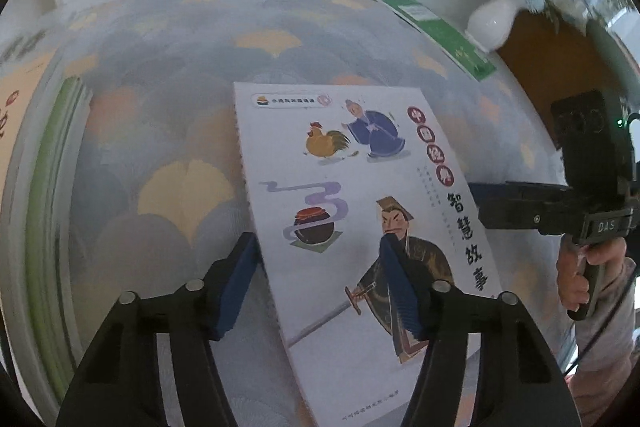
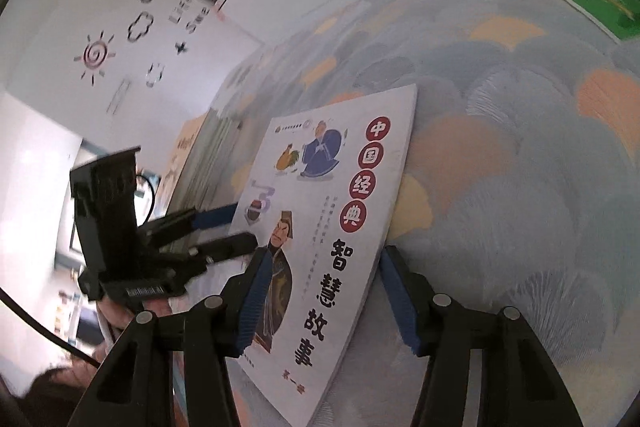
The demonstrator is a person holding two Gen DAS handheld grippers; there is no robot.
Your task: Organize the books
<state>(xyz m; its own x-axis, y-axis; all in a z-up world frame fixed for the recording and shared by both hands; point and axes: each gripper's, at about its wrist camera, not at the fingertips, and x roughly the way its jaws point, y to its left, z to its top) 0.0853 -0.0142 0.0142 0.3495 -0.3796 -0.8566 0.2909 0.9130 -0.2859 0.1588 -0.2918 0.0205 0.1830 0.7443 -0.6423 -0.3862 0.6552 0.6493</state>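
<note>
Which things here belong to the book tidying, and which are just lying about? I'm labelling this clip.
Belongs to the job:
- white storybook
- green book
- book stack at the table's edge
- left gripper
- right gripper

Just lying about:
- white vase of flowers
- patterned tablecloth

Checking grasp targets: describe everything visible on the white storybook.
The white storybook is a thin glossy paperback: rooster, robed men, a jar, red-circled and black Chinese title. It lies face up on the patterned cloth. Left gripper straddles its left edge, right gripper its right edge; whether the pads press is unclear.
</note>
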